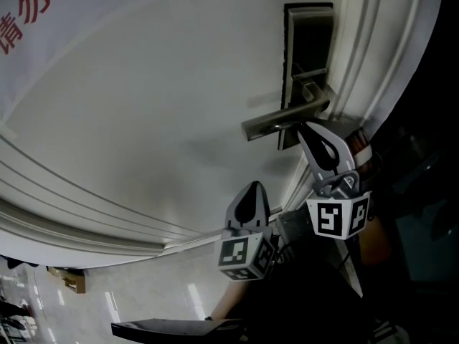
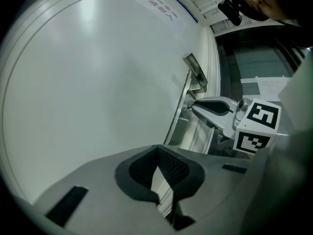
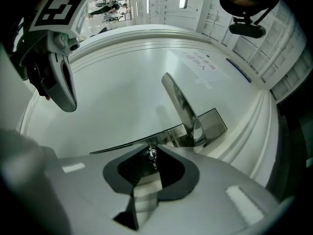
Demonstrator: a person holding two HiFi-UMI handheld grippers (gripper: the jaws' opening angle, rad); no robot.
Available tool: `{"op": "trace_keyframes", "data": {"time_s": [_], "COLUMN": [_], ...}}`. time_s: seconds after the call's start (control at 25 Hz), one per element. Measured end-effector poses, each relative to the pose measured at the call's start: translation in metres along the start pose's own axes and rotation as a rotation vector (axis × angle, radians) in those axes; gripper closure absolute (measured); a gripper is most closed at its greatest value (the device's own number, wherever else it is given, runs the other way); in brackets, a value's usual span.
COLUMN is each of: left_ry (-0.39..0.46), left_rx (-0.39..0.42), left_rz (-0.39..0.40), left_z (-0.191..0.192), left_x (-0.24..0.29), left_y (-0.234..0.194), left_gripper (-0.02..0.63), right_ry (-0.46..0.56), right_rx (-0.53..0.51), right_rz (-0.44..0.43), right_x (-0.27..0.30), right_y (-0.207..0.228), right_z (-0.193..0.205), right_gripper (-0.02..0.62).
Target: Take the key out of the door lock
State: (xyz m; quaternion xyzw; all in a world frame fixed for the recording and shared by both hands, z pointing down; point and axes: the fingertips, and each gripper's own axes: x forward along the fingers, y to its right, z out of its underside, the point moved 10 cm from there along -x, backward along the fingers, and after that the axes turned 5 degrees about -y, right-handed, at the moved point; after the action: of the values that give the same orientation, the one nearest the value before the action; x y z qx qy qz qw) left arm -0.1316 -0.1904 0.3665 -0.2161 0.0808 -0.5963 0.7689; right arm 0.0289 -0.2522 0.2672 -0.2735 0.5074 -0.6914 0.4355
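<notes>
A small silver key (image 3: 153, 156) sticks out of the door's metal lock plate (image 3: 217, 124), just below the lever handle (image 3: 178, 102). My right gripper (image 3: 152, 152) is up against the plate with its dark pads pressed on the key. In the head view the right gripper (image 1: 306, 127) reaches up under the handle (image 1: 283, 120) and hides the key. My left gripper (image 1: 250, 190) hangs lower and to the left, away from the lock, shut with nothing in it. It faces the bare white door (image 2: 98, 82).
The white door (image 1: 143, 84) fills most of the view, with a moulded frame (image 1: 373, 49) right of the lock plate (image 1: 308, 41). A sheet with red print (image 1: 29, 20) hangs at the upper left. Shiny floor (image 1: 143, 299) shows below.
</notes>
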Motion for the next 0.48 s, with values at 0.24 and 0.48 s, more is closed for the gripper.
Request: {"op": "trace_keyframes", "data": {"time_s": [0.24,0.48], "left_ry": [0.001,-0.01], "left_rx": [0.033,0.028], "left_rz": [-0.001,0.0], "left_z": [0.0037,0.0036], "left_x": [0.0011,0.0007], "left_y": [0.0004,0.003], "left_gripper": [0.606,0.606], "right_ry": [0.01,0.015], "right_rx": [0.009,-0.009], "right_rz": [-0.005,0.004], "right_x": [0.0005,0.0006], "right_y": [-0.0003,-0.0005], "right_z": [0.0014,0.0018], "right_gripper": [0.558,0.569]}}
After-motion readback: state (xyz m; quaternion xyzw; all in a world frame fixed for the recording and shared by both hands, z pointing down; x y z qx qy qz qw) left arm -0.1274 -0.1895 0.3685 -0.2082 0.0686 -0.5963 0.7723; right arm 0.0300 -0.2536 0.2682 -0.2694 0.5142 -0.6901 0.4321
